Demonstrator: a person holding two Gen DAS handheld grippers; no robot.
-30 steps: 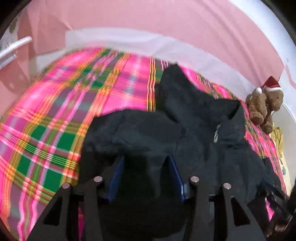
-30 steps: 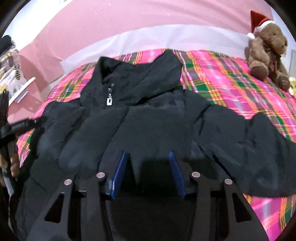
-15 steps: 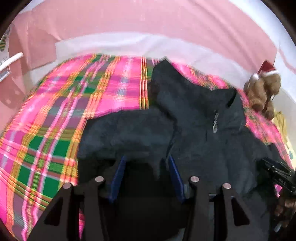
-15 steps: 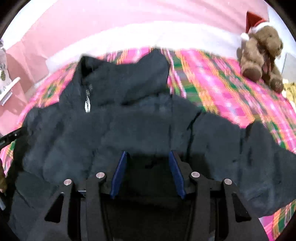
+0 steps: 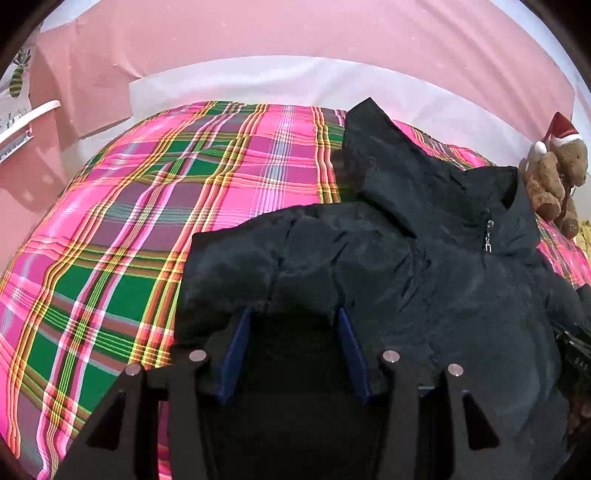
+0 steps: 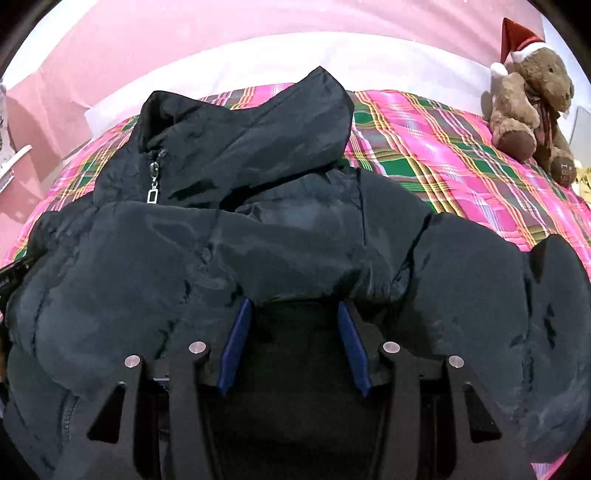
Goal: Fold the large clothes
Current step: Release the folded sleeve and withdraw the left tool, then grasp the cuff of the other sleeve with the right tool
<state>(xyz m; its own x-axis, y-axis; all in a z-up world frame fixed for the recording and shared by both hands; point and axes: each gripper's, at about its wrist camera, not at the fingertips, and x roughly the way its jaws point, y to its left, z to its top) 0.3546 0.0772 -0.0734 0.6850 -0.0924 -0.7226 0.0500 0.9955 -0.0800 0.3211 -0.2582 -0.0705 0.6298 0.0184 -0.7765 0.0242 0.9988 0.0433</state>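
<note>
Black, slightly shiny padded fabric fills most of what we see: a puffy jacket (image 6: 280,236) lying spread on a bed, quilted into soft bulging panels with stitched seams between them. Its hood (image 6: 258,129) lies flat toward the far edge, creased and limp, and a metal zipper pull (image 6: 153,184) with a rectangular tab hangs at the closed collar. One sleeve (image 6: 498,314) extends out to the right in the right wrist view, plump and rounded at the end. Under it, a plaid bedspread (image 5: 166,221) in pink, green and yellow shows a woven, faintly rippled surface. A brown plush bear (image 6: 528,107) in a red and white hat sits upright near the far corner, apart from the jacket. Pink sheeting (image 5: 295,33) hangs behind the bed. Our left claw (image 5: 293,325) has its blue-padded fingers (image 5: 236,354) parted, with the jacket's near hem bunched between them; we cannot tell whether the pads press the cloth. Our right claw (image 6: 291,317) looks the same: blue pads parted, dark fabric between, grip uncertain.
</note>
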